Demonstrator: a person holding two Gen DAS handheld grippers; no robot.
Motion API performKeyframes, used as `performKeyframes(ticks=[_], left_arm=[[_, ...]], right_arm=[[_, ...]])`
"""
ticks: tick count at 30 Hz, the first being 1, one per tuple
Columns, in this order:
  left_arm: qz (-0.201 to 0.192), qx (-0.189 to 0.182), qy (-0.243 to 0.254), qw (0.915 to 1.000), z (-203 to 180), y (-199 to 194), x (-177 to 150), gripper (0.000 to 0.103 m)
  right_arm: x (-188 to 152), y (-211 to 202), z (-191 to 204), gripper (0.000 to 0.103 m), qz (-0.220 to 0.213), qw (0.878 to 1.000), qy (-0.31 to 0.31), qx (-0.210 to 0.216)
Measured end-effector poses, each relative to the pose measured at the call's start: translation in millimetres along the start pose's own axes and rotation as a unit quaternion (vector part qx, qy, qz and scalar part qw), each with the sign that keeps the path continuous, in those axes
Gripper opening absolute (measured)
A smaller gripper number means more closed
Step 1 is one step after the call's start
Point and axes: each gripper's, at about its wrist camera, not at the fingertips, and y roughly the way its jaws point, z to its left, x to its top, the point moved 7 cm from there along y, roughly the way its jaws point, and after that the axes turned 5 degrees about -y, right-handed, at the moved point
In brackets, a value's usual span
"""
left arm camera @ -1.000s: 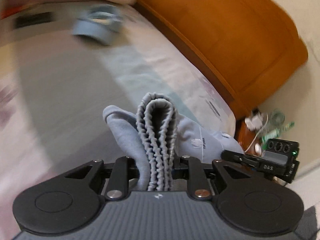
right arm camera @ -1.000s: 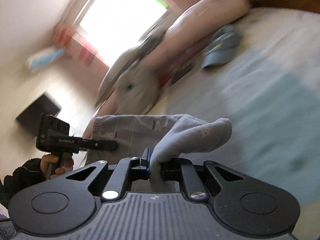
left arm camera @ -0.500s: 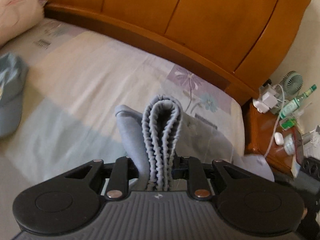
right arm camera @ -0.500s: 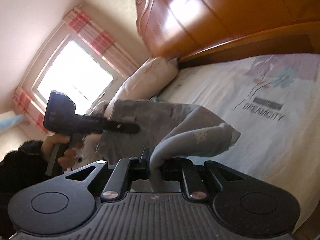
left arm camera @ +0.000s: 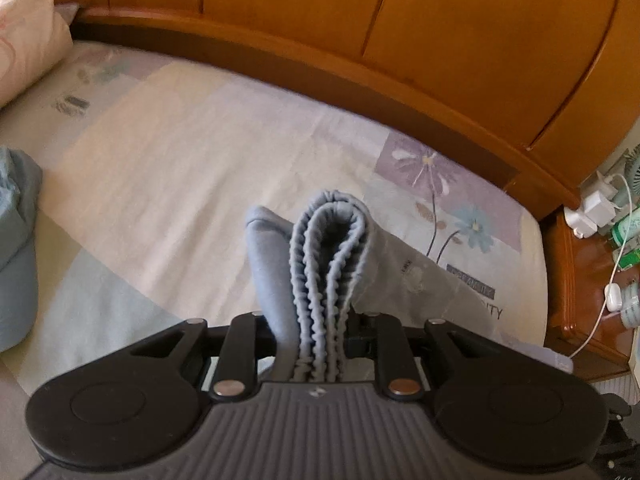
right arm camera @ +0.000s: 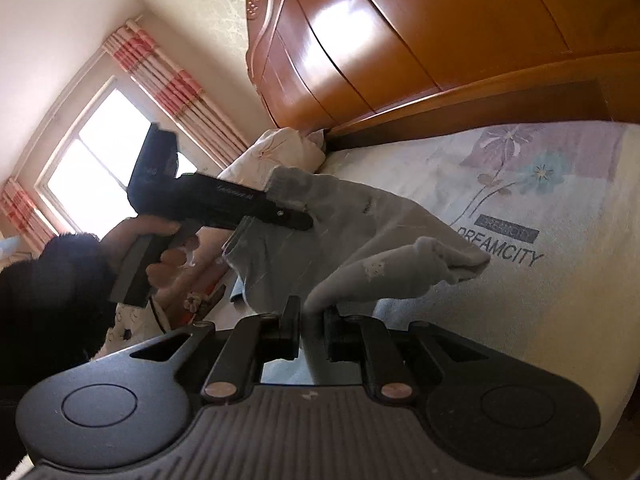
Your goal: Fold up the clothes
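Garment: grey, stretched above the bed sheet near the headboard. You've swung both ends over from the pillow side. Left gripper is clamped on the ribbed hem, right gripper pinches a corner, probably a sleeve. Ready to lay flat.

The garment is pale grey-blue. The bed sheet has cream, lilac and light blue blocks with printed flowers. The headboard is orange-brown wood. The curtains have red and white stripes. The cap seems light blue. The sleeve is black.
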Motion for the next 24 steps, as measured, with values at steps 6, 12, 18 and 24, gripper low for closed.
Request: performKeyframes(ticks=[6, 12, 18, 24], left_arm=[[0.013, 0.018, 0.018, 0.9996, -2, 21, 6, 0.023], [-0.009, 0.078, 0.049, 0.9957, 4, 11, 23, 0.049], [-0.08, 0.123, 0.032, 0.9886, 14, -25, 37, 0.068], [-0.037, -0.047, 0.016, 0.998, -29, 4, -39, 0.071]], right_arm=[[-6, 8, -8, 0.015, 0.009, 1.0, 0.009, -0.009], [-11, 5, -17, 0.015, 0.007, 1.0, 0.025, -0.013], [-12, 3, -20, 0.015, 0.01, 0.999, 0.033, -0.013], [-17, 1, -33, 0.03, 0.016, 0.996, 0.091, 0.014]])
